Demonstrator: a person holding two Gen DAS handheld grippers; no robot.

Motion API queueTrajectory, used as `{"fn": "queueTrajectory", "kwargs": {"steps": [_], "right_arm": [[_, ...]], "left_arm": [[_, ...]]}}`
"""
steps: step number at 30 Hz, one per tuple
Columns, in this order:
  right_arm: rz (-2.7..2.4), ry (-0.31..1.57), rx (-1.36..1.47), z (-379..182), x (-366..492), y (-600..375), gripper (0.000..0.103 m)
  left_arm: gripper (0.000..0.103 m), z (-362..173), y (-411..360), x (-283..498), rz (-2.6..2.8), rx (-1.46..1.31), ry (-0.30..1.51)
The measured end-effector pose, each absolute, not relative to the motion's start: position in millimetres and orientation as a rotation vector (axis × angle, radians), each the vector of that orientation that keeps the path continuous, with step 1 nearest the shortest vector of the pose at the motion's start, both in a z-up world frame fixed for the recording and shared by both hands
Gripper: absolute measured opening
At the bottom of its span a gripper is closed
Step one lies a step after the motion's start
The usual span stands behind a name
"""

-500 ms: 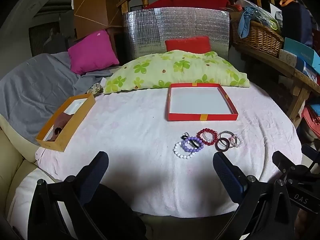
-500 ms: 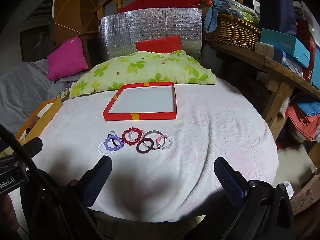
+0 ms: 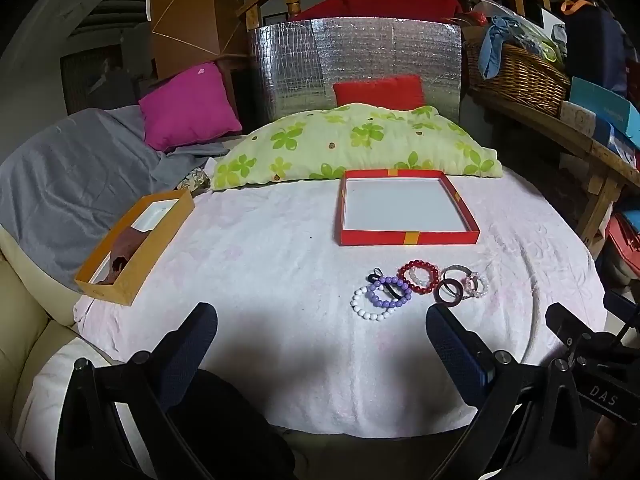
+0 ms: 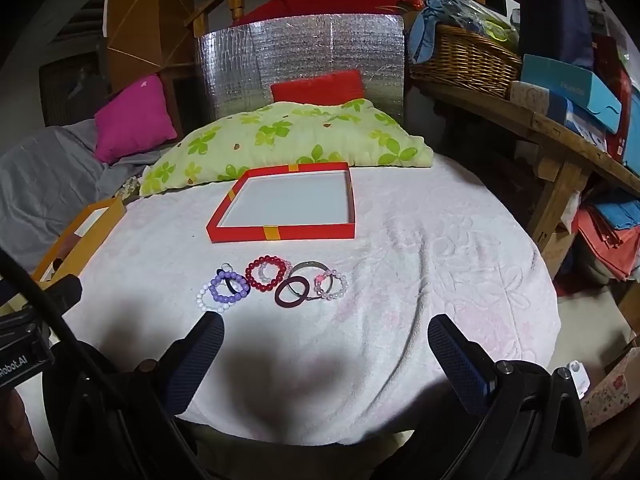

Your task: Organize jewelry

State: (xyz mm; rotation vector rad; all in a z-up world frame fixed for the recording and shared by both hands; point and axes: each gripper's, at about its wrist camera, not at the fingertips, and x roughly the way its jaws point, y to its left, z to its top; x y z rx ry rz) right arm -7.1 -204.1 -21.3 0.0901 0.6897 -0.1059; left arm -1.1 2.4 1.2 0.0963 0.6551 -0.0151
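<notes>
Both tools sit at the near edge of the pale pink embossed cloth (image 3: 280, 264) covering the round surface. The left gripper (image 3: 320, 316), black-framed with dark blue padded fingers, has its jaws spread wide with nothing between them; only bare cloth lies in the gap. The right gripper (image 4: 326, 328), of the same build, is likewise released and holds nothing.

The jewelry lies in one loose cluster on the cloth, between the grippers and the tray. From left to right in the left wrist view: a white beaded bracelet (image 3: 366, 308), a purple beaded bracelet (image 3: 389, 292) overlapping it with a black elastic loop (image 3: 394, 288) beneath, a dark red beaded bracelet (image 3: 418, 277) around a smaller clear beaded ring, a dark maroon plain ring band (image 3: 449, 291), a thin silver bangle (image 3: 458, 271), and a pink-and-clear beaded bracelet (image 3: 476, 285) at the right end. Neighbouring pieces touch or overlap.

Just beyond the cluster sits a shallow red square cardboard tray (image 3: 408, 237) with a white floor, nothing in it. At the far left edge of the cloth rests an orange cardboard box (image 3: 160, 240) with a dark reddish item inside; what it is cannot be told. Behind the tray lies a green floral pillow (image 3: 352, 144).
</notes>
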Motion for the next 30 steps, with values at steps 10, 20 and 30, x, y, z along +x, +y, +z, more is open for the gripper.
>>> {"fn": "queueTrajectory", "kwargs": {"steps": [10, 20, 30], "right_arm": [[-0.105, 0.699, 0.099, -25.9, -5.7, -205.5, 0.103], [-0.106, 0.704, 0.102, -26.9, -4.8, -206.0, 0.103], [-0.106, 0.706, 0.102, -27.8, -4.9, -205.6, 0.103]], "left_arm": [[0.103, 1.5, 2.0, 0.5, -0.017, 0.103, 0.661], [0.103, -0.7, 2.1, 2.1, -0.02, 0.106, 0.668], [0.103, -1.0, 2.0, 3.1, -0.021, 0.108, 0.672]]}}
